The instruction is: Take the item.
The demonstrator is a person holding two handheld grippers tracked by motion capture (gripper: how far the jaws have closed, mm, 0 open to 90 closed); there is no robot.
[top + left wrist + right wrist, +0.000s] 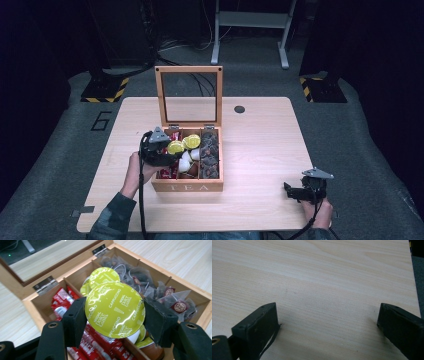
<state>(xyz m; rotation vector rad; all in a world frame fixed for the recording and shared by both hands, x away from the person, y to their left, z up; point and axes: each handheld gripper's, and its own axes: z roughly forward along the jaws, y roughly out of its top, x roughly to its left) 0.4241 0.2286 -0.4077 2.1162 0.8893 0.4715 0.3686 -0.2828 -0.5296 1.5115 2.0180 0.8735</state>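
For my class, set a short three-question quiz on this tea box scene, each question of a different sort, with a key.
1. True or false: the left tool is shut on a yellow-green capsule above the tea box.
2. Multiple choice: where is the right tool? A) inside the box, B) over bare table, to the right of the box, C) on the glass lid.
3. Fill in: the box's right-hand compartments hold dark ____.

Key
1. True; the capsule's foil top reads "Cappuccino".
2. B; its jaws stand wide apart with nothing between them.
3. Tea bags.
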